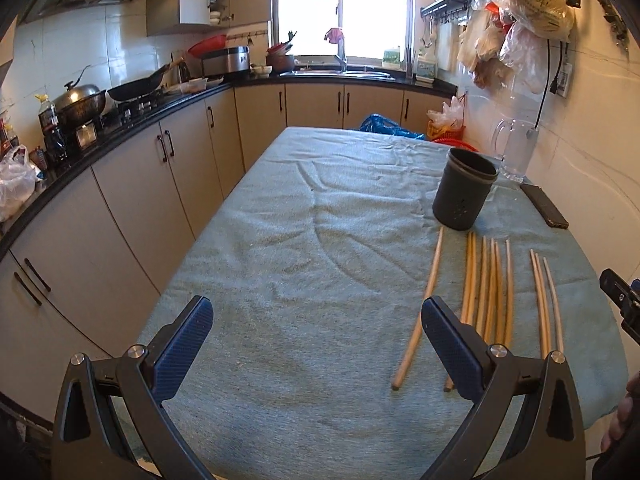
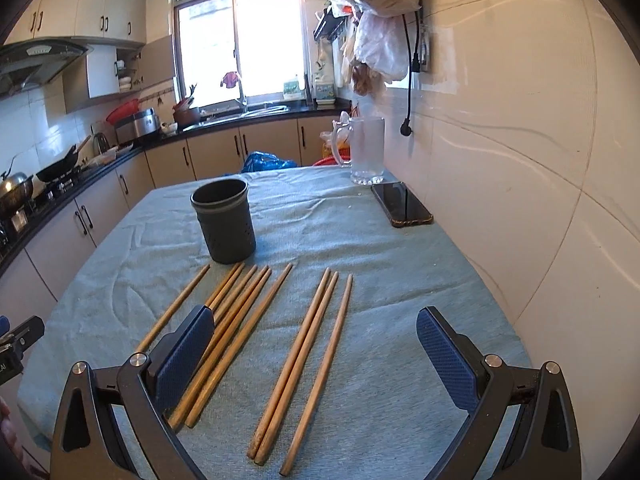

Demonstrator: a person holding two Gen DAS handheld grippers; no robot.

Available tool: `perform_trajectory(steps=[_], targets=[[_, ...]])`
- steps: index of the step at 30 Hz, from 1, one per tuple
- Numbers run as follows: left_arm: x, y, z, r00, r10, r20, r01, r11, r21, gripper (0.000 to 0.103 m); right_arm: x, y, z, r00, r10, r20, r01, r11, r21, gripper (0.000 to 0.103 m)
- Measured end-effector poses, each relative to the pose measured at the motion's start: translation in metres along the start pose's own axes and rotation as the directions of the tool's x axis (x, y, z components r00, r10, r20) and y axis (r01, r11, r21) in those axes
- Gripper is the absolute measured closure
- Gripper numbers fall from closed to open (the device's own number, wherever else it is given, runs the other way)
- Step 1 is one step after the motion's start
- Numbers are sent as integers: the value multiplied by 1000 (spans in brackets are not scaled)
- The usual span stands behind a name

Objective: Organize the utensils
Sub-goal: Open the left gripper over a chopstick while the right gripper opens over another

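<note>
- Wooden chopsticks (image 2: 308,356) loose on blue-cloth counter (image 2: 360,248), lower centre.
- Dark cylindrical plastic holder (image 2: 224,220) upright, centre left.
- Left gripper (image 1: 316,348) released, empty.
- Right gripper (image 2: 314,356) released, empty.

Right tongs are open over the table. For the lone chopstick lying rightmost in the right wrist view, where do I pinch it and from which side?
Pinch the rightmost chopstick near mid-length, coming straight down from above with the right tongs straddling it crosswise. It lies flat on the cloth, and a small gap separates it from the pair on its left, widest near mid-length, so a pad should fit there. Its ends would likely pivot.
</note>
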State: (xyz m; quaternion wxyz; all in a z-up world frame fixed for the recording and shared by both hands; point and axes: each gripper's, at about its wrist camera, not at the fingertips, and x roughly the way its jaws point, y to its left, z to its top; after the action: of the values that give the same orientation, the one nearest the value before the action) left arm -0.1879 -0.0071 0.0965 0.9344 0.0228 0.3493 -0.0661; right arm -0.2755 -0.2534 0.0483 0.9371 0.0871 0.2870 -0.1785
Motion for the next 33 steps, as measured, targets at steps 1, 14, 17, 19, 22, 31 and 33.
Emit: perform_trajectory(steps=[1,14,17,19,22,31,33], targets=[[3,2,1,1000,-1,-5,1,1000,3,0,1,1,0,1000,-3,-6,3,1000,-1,1],[45,24,27,994,-35,-101,44,996,84,0,12,12,11,994,-77,-78,81,995,49,1],[48,23,33,993,-46,-113,57,994,94,0,11,18,17,995,-52,-81,57,997,59,1],[45,24,37,993,-28,-112,40,994,101,0,14,24,25,997,-34,-70,37,999,34,1],[37,29,37,996,-14,-89,21,996,86,0,23,27,45,998,-32,-55,31,999,-5,2],[30,25,25,991,-75,-115,79,996,30,0,66,-13,45,981,85,-173,-87,996,-7,11],[25,16,25,991,-79,-111,86,994,63,0,79,-19,38,967,99,-233,-111,993,-38,23]])
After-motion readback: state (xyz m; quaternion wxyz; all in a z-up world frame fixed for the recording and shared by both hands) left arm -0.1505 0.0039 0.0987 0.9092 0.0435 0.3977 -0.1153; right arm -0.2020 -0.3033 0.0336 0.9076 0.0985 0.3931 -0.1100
